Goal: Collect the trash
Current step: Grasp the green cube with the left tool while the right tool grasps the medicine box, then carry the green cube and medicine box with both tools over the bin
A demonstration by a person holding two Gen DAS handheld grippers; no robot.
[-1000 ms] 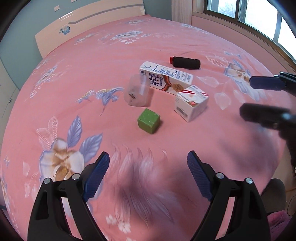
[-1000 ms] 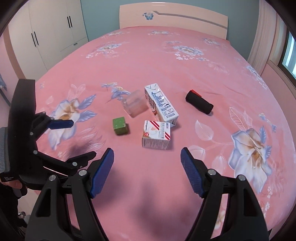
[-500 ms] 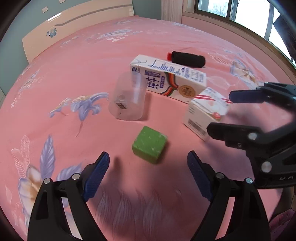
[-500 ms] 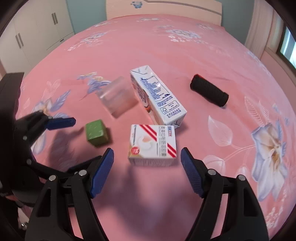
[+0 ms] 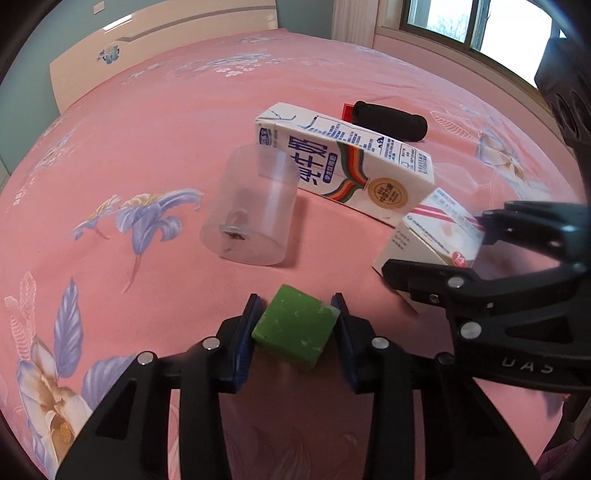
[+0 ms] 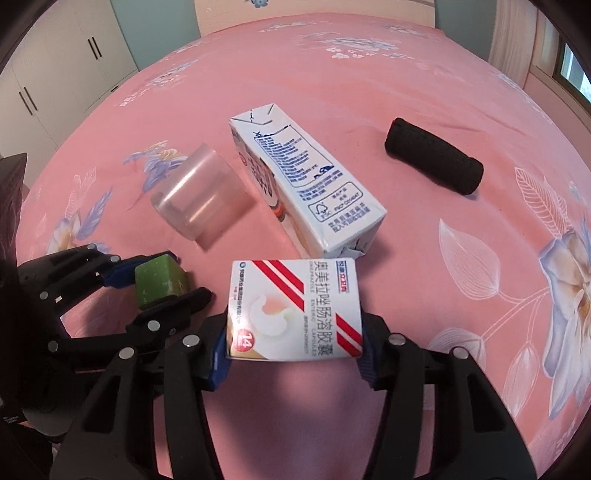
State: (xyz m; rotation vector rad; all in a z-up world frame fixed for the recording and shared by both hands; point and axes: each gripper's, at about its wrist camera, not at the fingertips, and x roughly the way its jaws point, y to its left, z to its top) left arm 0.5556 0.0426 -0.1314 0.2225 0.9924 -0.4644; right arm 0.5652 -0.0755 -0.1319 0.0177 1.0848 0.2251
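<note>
My left gripper (image 5: pixel 297 323) is shut on a green cube (image 5: pixel 295 332) lying on the pink floral bed; it also shows in the right wrist view (image 6: pixel 159 282). My right gripper (image 6: pixel 293 332) is shut on a white medicine box with red stripes (image 6: pixel 293 308), also seen in the left wrist view (image 5: pixel 430 240). A milk carton (image 5: pixel 347 171) lies on its side just beyond. A clear plastic cup (image 5: pixel 253 206) lies left of the carton. A black roll with a red end (image 5: pixel 388 120) lies further back.
The pink floral bedspread (image 5: pixel 129 147) covers the whole area. A cream headboard (image 5: pixel 166 44) is at the far end. A window (image 5: pixel 480 26) is at the right. White wardrobes (image 6: pixel 55 74) stand on the left in the right wrist view.
Both grippers moved forward and down and closed: the left onto the green cube, the right onto the medicine box. The other items have not moved.
</note>
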